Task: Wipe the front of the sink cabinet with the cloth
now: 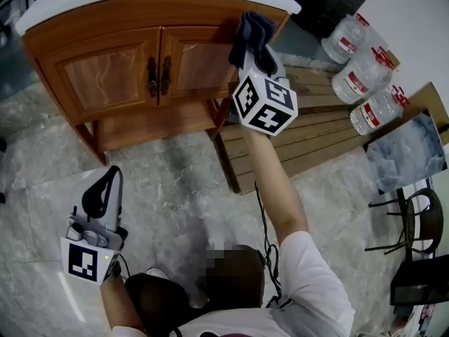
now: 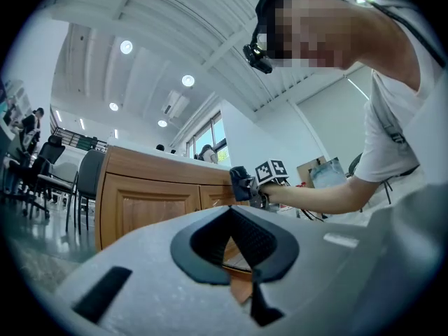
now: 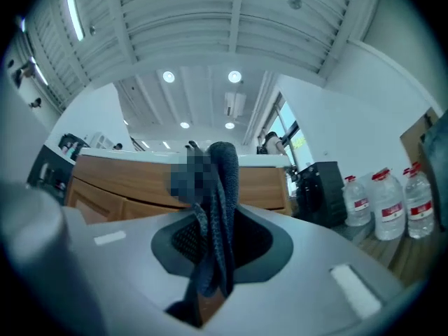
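Cabinet front: R tongs pinch cloth, L tongs closed.

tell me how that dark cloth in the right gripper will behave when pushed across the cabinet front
Probably floppy: the cloth folds over itself in the right gripper, whose jaws are shut on it. Likely light, since one pinch holds it. It may bunch against the cabinet rather than slide flat.

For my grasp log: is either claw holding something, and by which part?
The right claw is shut on the dark cloth, pinching a bunched fold; the rest sticks out ahead. The left claw is shut, empty.
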Available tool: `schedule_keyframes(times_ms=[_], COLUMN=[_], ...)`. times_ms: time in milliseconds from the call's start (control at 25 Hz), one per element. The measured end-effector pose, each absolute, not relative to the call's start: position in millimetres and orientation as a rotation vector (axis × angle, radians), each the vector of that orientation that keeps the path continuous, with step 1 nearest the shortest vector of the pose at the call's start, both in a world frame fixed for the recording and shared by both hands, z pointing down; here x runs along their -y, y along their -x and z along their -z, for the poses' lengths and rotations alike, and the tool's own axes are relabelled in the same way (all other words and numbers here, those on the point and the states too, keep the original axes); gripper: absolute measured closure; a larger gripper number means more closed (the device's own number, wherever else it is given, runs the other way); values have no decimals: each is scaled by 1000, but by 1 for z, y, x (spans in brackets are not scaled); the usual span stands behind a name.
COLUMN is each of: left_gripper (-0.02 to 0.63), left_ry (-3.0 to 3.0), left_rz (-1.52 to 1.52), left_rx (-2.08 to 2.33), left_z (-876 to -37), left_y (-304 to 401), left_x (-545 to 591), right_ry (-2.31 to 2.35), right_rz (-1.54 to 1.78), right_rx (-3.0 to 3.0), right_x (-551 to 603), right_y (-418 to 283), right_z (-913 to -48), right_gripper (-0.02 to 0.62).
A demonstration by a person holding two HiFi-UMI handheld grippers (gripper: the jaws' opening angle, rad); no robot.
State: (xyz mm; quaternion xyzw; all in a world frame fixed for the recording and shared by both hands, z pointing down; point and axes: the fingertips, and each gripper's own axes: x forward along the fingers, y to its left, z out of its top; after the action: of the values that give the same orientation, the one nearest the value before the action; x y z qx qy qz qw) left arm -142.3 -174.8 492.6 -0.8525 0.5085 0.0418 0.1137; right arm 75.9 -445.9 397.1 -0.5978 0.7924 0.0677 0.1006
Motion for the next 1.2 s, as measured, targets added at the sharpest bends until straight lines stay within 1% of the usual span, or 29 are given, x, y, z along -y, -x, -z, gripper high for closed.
schedule_keyframes(times_ms=[200,360,440,600,680,840,960,1200], left_gripper=[606,606,606,606,606,606,606,606], left_ry=[2493,2575,2619,2581,2575,2556,2507,2460], left_rz=[-130,-83,-120,-188,-225,-273,-305,-327], left_rx=[-1480,-1469,-1465,-1469,-1481,-1555,-1623,-1671], left_z=[-493,-514,-520,-510,-506,-505,-501,-498], left_y=[130,110,109,116,121,138,151,161], left_x=[180,191,192,186,180,176,174,170], right_ry=[1399,1161,1006,580,463,370,365,403], right_rz=[-179,-184,-161,72,158,255,233,234], right_rx=[-2587,-2708,-2777,-2884,-2890,-2916,-2948,-2950], right_x=[401,376,363,331,323,325,325,326], right_y=[22,93,131,210,239,287,315,349], right_z=[-422,-431,-435,-449,-455,-462,-465,-465], right_gripper=[532,532,534,534,534,535,535,537])
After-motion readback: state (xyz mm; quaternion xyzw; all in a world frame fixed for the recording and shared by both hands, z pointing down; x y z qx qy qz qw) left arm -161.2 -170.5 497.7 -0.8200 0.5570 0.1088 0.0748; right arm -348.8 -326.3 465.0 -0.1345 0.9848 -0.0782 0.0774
